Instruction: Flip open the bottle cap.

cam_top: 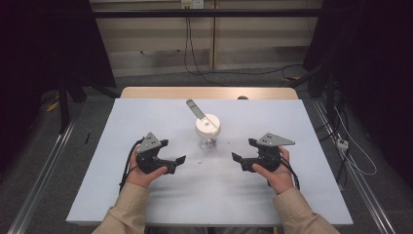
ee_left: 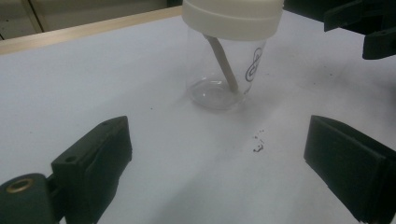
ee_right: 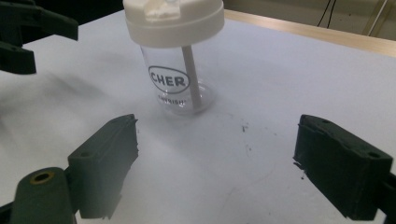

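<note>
The clear cup (cam_top: 208, 130) with its white lid (cam_top: 207, 125) and straw (cam_top: 194, 107) stands upright near the middle of the table (cam_top: 122, 195), between my two hands. My left hand-held gripper (cam_top: 174, 155) sits to its near left, jaws spread with nothing between them. My right hand-held gripper (cam_top: 243, 153) mirrors it on the near right — also spread, apart from the cup.

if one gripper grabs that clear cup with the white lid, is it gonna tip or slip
The clear cup looks empty, so it is probably light and easy to shove. Its wide white lid and the straw leaning out of the top make it top-heavy, so a high push may tip it. The smooth wall could slip between the fingers.
</note>
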Demonstrator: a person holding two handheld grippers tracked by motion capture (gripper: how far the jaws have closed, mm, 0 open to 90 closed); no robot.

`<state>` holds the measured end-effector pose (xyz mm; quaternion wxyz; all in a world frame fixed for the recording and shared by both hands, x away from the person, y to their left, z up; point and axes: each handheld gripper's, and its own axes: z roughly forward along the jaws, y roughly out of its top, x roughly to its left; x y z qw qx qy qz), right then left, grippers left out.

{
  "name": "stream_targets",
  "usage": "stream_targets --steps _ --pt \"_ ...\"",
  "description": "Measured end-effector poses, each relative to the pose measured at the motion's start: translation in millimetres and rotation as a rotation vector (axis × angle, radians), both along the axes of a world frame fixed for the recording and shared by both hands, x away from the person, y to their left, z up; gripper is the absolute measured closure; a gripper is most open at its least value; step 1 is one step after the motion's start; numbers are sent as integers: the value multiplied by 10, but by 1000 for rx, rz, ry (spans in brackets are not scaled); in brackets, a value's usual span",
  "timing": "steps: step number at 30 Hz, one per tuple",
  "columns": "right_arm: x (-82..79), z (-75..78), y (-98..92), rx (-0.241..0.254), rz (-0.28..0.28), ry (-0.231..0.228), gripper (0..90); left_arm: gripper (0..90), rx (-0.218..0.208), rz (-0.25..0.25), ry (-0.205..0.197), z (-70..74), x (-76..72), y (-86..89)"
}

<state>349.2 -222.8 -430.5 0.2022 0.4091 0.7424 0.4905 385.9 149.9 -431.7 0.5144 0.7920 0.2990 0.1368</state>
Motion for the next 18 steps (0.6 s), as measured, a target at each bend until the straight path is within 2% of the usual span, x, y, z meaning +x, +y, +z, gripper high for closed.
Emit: stream_targets --steps 3,5,6,11,18 --pt "-43 -32 -36 2 0 0 131 72 -4 7 0 -6 -34 78" --pt "-71 -50 -62 4 -1 2 131 72 9 10 -7 -12 -48 130" --pt "-84 -56 -73 3 -3 -1 131 73 4 13 3 -18 -63 148" --pt "-140 -84 -133 9 -9 5 128 72 14 15 1 -34 -106 249" --pt "-216 -124 -194 0 -14 3 130 72 6 36 9 -55 -163 406"
